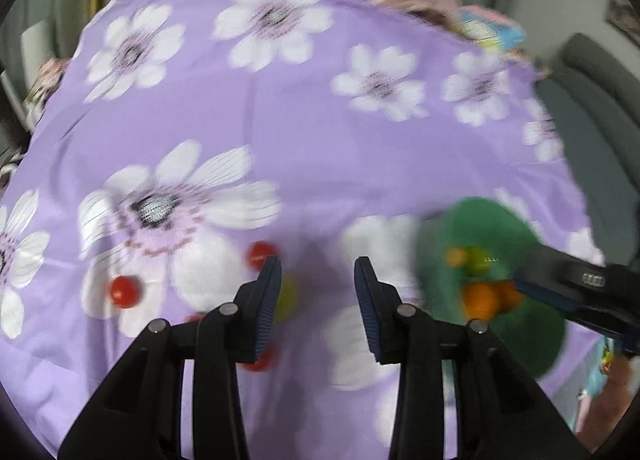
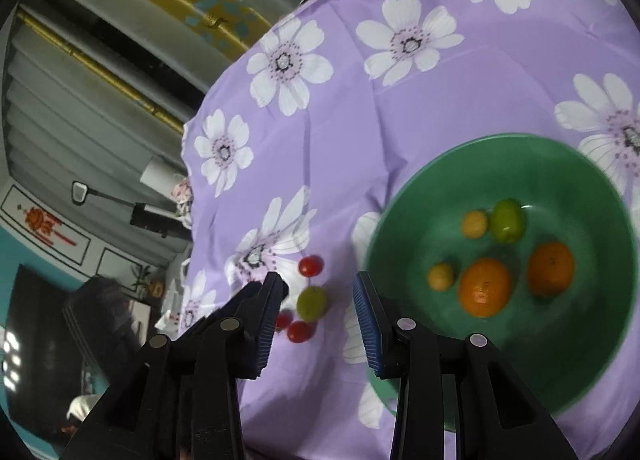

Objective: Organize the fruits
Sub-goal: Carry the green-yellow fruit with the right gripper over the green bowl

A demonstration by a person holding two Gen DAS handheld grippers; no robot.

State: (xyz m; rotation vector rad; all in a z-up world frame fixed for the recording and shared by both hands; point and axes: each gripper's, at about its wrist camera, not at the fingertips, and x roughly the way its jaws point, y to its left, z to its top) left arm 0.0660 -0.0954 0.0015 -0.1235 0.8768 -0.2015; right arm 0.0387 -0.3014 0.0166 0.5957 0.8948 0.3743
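In the left wrist view my left gripper is open above the purple flowered cloth, with nothing between its pads. Red cherry tomatoes lie on the cloth ahead of it, and a green fruit is half hidden behind its left finger. At the right stands the green bowl, with my right gripper reaching over it. The right wrist view shows my right gripper open and empty. Beyond it lie a green fruit and tomatoes. The bowl holds two oranges, a green fruit and two small yellow fruits.
The flowered cloth covers the whole table, whose far and left edges drop off to curtains and room furniture. A grey sofa stands past the right edge. Pink and blue items lie at the far edge.
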